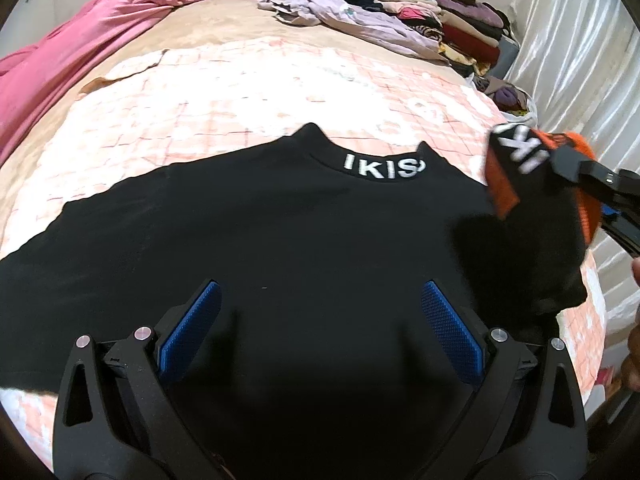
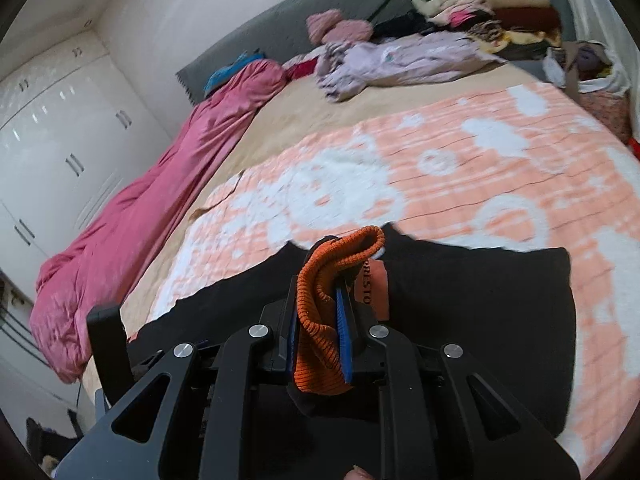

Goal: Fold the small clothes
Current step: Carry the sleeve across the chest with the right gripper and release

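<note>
Black top [image 1: 280, 232] lies flat on the peach blanket [image 1: 240, 92]; right gripper [image 2: 320, 312] pinches only its bunched orange cuff [image 2: 320, 320], left gripper [image 1: 320, 316] hovers agape, so the sleeve may slip or drag the body askew.

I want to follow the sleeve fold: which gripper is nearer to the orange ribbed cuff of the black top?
Right. The right gripper is shut on the orange ribbed cuff, lifting it. The left gripper hangs open above the middle of the black top, apart from the cuff.
</note>
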Available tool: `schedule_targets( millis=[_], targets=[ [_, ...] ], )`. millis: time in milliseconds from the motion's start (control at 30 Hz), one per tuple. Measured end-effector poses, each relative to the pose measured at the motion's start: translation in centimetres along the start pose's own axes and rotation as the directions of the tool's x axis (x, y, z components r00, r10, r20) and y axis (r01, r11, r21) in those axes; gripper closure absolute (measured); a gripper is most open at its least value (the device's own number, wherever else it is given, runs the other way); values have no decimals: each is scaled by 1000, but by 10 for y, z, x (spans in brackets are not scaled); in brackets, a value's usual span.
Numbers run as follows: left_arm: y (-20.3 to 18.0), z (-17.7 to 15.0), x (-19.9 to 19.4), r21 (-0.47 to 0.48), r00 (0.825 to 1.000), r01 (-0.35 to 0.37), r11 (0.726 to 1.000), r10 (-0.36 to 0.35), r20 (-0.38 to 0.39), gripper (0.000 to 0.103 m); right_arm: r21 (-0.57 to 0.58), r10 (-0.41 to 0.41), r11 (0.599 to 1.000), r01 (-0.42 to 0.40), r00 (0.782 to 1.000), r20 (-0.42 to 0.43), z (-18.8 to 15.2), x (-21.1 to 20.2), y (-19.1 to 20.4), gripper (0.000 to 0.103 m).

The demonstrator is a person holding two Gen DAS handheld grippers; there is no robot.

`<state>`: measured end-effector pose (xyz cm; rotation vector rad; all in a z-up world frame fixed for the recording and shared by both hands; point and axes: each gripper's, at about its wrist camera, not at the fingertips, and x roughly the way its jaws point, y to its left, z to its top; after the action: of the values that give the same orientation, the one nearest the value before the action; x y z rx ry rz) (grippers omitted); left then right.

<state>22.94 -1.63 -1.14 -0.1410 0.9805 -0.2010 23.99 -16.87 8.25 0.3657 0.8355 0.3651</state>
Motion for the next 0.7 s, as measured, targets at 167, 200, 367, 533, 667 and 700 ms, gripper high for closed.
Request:
schedule_targets(
  millis=[167, 200, 367, 533, 667, 700],
  targets=[
    [11, -2, -1, -23, 1000, 24, 999, -24, -8, 9, -19, 52, 998, -54, 997, -60, -6, 27, 18, 69],
    [12, -3, 0, -20, 1000, 19, 1000, -19, -9, 9, -21, 61, 998, -62, 996, -65, -6, 30, 20, 65],
    [12, -5, 1, -25, 998, 62, 998, -62, -13, 9, -6, 47, 999, -47, 998, -42, -12, 23, 10, 64],
    [10, -2, 10, -51, 995, 92, 994, -94, -21, 9, 26, -42, 999, 42, 999, -20, -18, 6, -26, 63],
    [22, 6, 21, -123, 999, 26, 992, -31, -45, 9, 46, -123, 991, 123, 992, 6, -25, -10, -57, 60],
    [25, 8, 23, -135, 999, 17, 991, -23, -45, 9, 47, -145, 988, 144, 989, 10, -27, -13, -63, 60]
  ],
)
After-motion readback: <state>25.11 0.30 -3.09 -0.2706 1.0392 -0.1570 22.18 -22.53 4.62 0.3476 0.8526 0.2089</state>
